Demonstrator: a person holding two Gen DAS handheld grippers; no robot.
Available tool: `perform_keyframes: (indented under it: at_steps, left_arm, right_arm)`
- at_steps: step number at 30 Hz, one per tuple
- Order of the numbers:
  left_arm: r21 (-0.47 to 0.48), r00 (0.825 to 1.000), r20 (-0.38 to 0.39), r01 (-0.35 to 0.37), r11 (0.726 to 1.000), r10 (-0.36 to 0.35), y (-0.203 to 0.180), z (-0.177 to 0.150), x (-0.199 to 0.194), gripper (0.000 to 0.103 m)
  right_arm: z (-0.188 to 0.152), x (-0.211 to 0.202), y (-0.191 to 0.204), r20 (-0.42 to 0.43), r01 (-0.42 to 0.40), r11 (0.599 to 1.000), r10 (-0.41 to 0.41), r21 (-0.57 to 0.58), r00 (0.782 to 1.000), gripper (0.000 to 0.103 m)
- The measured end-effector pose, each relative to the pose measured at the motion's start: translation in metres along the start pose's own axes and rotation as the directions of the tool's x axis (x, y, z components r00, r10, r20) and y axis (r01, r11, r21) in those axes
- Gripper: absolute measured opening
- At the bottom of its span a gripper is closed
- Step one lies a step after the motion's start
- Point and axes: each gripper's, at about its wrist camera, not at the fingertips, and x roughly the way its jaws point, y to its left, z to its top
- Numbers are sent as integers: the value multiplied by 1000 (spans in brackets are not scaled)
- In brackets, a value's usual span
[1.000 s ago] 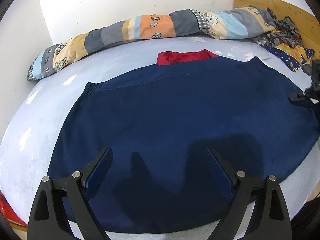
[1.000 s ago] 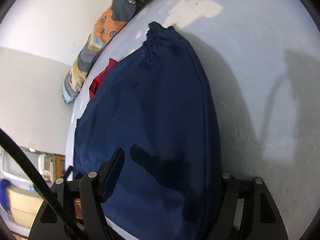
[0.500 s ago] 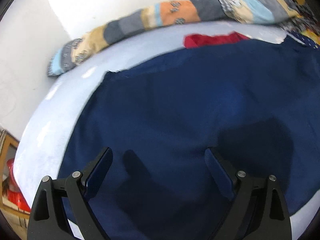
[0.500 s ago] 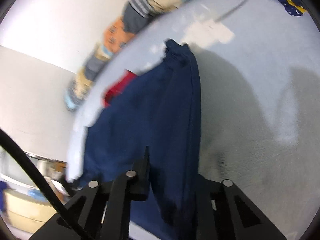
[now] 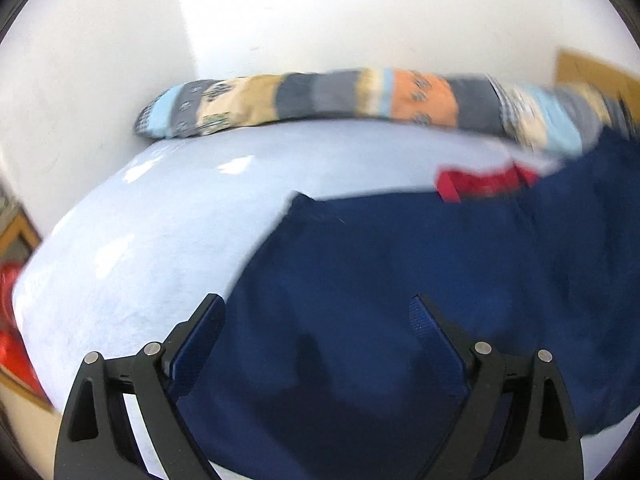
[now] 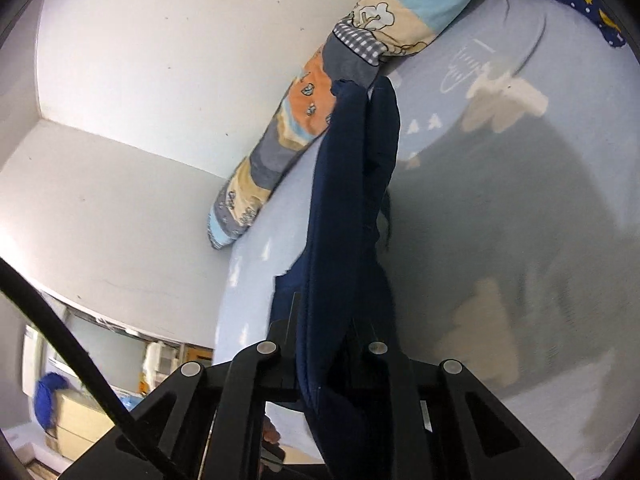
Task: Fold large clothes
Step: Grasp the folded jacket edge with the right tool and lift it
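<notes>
Navy cloth was up off the bed: the right gripper (image 6: 320, 344) had just clamped its jaws on one edge of the navy garment (image 5: 400, 300), where a second before that edge lay flat between wide-spread fingers, and the fabric now hung taut from the pinch toward the patchwork bolster (image 6: 288, 144). Left gripper (image 5: 318, 320) hovered wide apart and empty above the part lying on the pale blue sheet (image 5: 160, 240), so the fold looked only just begun

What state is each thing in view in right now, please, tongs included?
Navy garment: part flat on bed, one edge lifted.
Right tongs: shut on navy garment, having just closed.
Left tongs: open, holding nothing.
Red cloth: partly covered by garment.
Patchwork bolster: lying along wall.
</notes>
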Motion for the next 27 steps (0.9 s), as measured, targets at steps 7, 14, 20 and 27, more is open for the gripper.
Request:
perform_keyframes:
  at_steps: [7,14,20,27]
  left_arm:
    - [-148,996,92,-2,989,16,77,29,-32,93]
    - [-268,995,91,-21,963,47,141,23,-50,93]
    - [-287,993,79,-66,956,92,170,15,-60,93]
    - [-392,993,93,-33,919,75,211,2,-76,93]
  right_arm:
    - [-15,25,41,28,-2,999,1,34,1000,16]
    - [-39,75,98,1,82,997,-82,-9,997,16]
    - [-74,148,145,-28,216,967,-222,-135,975,15]
    - [-133,247,177,-45,363,867,-401,-341,915,6]
